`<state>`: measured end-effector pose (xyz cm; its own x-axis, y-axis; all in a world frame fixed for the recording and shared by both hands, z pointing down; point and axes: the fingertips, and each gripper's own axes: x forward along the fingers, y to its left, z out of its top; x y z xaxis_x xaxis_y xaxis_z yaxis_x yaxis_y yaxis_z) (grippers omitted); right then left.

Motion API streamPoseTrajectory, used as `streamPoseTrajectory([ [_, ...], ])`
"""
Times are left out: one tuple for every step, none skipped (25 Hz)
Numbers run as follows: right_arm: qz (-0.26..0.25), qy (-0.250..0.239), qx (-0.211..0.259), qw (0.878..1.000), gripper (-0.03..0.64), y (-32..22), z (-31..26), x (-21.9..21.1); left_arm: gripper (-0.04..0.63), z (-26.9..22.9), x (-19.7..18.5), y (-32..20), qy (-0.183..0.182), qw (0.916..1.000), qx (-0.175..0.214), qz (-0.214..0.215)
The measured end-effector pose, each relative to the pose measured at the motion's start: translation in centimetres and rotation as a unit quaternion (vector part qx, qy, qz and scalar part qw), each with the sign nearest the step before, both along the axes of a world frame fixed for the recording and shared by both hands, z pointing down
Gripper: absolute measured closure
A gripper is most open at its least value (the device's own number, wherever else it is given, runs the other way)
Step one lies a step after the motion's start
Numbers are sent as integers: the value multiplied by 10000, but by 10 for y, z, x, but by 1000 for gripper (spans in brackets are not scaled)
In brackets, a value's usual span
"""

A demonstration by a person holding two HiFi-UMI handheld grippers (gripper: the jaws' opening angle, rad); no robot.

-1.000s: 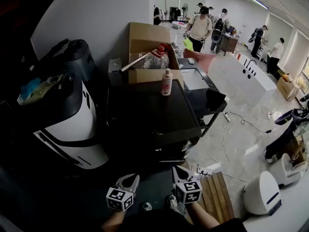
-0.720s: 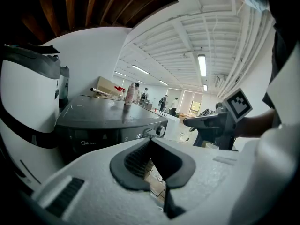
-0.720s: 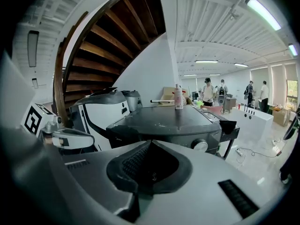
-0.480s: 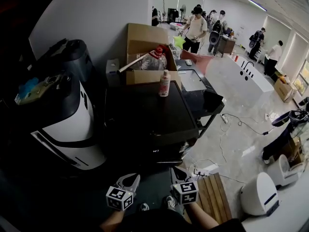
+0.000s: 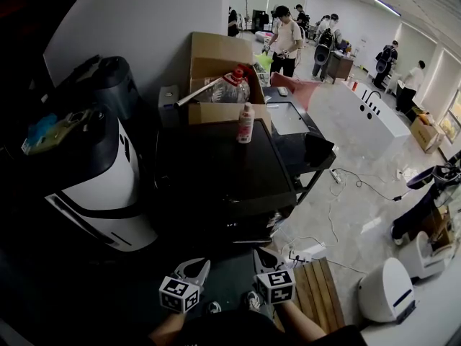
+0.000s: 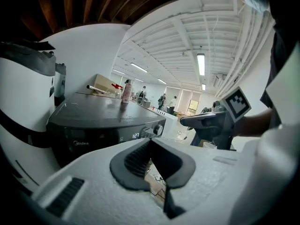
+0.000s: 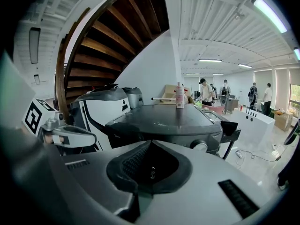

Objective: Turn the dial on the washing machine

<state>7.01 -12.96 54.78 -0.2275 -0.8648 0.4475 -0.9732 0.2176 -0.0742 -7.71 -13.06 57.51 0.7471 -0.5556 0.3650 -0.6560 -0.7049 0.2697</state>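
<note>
Black washing machine (image 5: 223, 171) sits mid-frame in the head view, with its silver dial (image 7: 200, 146) on the front panel, just right of centre in the right gripper view. Best bet is probably for the right tool (image 5: 265, 259) to open, square up on the knob, then pinch and twist. It and the left tool (image 5: 191, 268) are both clenched on nothing, held low at bottom centre, well short of the machine.

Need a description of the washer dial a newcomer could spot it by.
Find the big dark washing machine beside the white appliance. On its front control strip, the dial sits near the right end, just right of the lit display. It's the only round, silver-ringed knob sticking out of that flat dark strip.
</note>
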Motion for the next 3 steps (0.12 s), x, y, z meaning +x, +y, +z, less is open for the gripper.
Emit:
streamPoseTrajectory([
  [-6,2,-5,10000,618,0,0,1,584,1,2,0,7,10000,7,7],
  [-10,3,-10,10000,618,0,0,3,584,1,3,-1,29,10000,25,16],
  [-15,5,-16,10000,618,-1,1,4,584,2,5,-1,57,10000,48,25],
])
